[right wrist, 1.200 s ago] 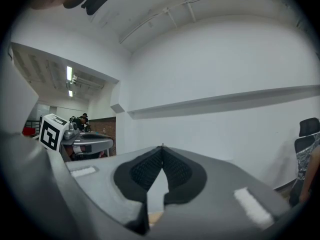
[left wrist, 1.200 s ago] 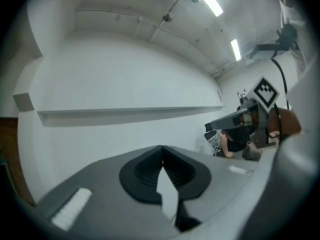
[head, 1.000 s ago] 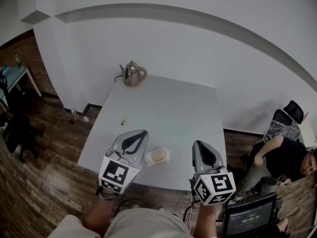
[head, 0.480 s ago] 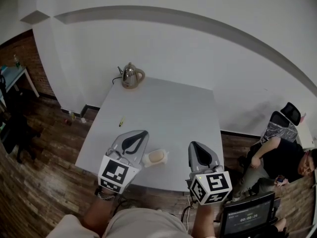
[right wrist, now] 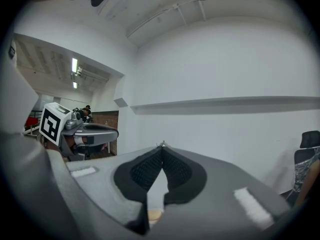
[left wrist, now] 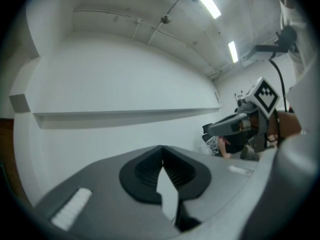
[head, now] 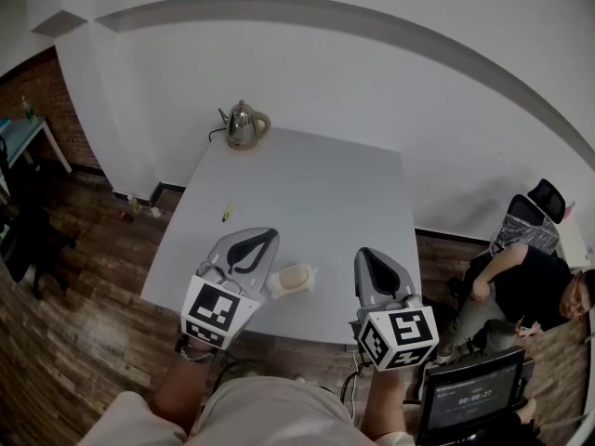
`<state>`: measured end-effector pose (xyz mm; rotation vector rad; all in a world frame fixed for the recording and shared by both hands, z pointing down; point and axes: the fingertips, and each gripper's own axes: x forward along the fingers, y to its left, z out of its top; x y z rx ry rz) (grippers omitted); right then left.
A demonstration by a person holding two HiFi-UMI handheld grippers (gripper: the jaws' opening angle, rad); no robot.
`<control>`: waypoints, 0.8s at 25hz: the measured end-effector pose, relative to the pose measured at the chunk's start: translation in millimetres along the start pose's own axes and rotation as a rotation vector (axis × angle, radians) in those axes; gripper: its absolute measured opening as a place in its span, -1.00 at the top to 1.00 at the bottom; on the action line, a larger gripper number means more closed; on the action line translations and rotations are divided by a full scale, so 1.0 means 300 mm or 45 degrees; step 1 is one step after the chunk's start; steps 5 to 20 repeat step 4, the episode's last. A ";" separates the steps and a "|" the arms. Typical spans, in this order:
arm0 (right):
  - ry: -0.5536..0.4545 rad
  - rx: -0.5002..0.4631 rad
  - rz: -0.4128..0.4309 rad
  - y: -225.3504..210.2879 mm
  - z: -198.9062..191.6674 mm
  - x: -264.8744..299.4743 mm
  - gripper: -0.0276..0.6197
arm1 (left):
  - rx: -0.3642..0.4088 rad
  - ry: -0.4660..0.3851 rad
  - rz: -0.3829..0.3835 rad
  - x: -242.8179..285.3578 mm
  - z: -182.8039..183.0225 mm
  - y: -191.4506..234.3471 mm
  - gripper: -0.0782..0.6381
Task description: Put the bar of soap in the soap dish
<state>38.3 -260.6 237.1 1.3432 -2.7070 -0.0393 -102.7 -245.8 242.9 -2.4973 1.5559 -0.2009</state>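
White table [head: 316,193] fills the middle of the head view, set against a pale wall with wood floor [head: 84,277] around it. Both tools hang over its near edge and point level towards the wall. The left gripper [head: 262,240] has its jaws pressed together, tips meeting and nothing caught between the ribbed pads; its own view shows only wall beyond them. The right gripper [head: 365,255] is likewise closed at the tips and carries nothing. A small tan patch shows low in the gap behind its pads, and I cannot tell what it is.

Between the two tools, close to the near edge and just beside the left one, sits the soap dish [head: 275,290]. The bar of soap [head: 296,278] lies inside it, touched by neither gripper. Farther out, a small yellow pen [head: 226,213] lies towards the left edge, and a metal kettle [head: 244,124] stands at the far left corner. Off the table to the right a seated person [head: 521,286] and a screen [head: 469,400] are visible.

Judging by this, the placing is done: soap in dish, both tools free and clear. Nothing appears left to do.
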 end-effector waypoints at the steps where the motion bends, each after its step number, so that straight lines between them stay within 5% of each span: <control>1: -0.004 -0.002 0.001 -0.003 0.002 0.003 0.91 | 0.004 0.000 0.000 0.004 0.001 0.001 0.76; 20: -0.009 -0.008 0.001 -0.012 0.006 0.010 0.91 | 0.014 0.001 0.001 0.013 0.002 0.002 0.76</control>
